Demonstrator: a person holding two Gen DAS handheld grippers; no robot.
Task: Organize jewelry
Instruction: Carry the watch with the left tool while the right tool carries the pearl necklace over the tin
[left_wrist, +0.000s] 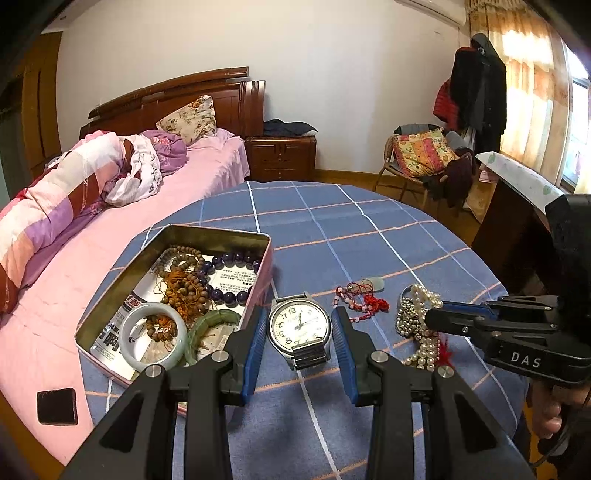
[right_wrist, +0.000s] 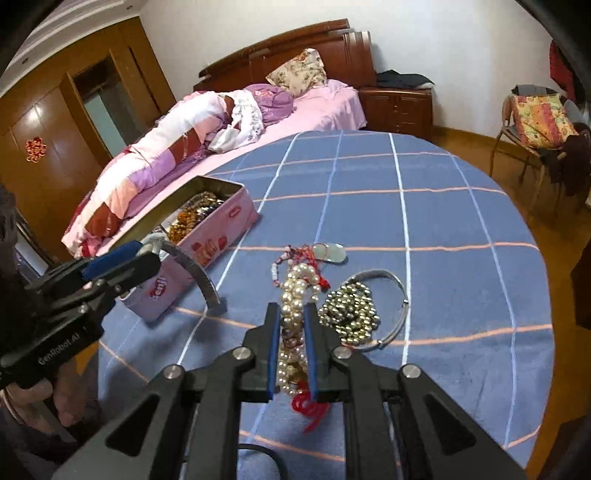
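Note:
A silver wristwatch (left_wrist: 300, 328) with a white dial lies on the blue checked cloth between the open jaws of my left gripper (left_wrist: 299, 325); the pads stand either side of it, apart from it. My right gripper (right_wrist: 292, 314) is closed around a pearl necklace (right_wrist: 295, 295) that lies on the cloth; it also shows in the left wrist view (left_wrist: 421, 325). The open pink tin (left_wrist: 122, 280) holds wooden beads, purple beads and jade bangles. A red-corded bead string with a jade pendant (left_wrist: 360, 295) and a silver bead pile (right_wrist: 349, 310) lie nearby.
The round table (right_wrist: 443, 221) carries the jewelry. A thin silver bangle (right_wrist: 400, 295) rings the silver beads. A bed (left_wrist: 55, 258) with a black phone (left_wrist: 57, 406) stands at the left. A chair with clothes (left_wrist: 424, 158) stands beyond the table's far right.

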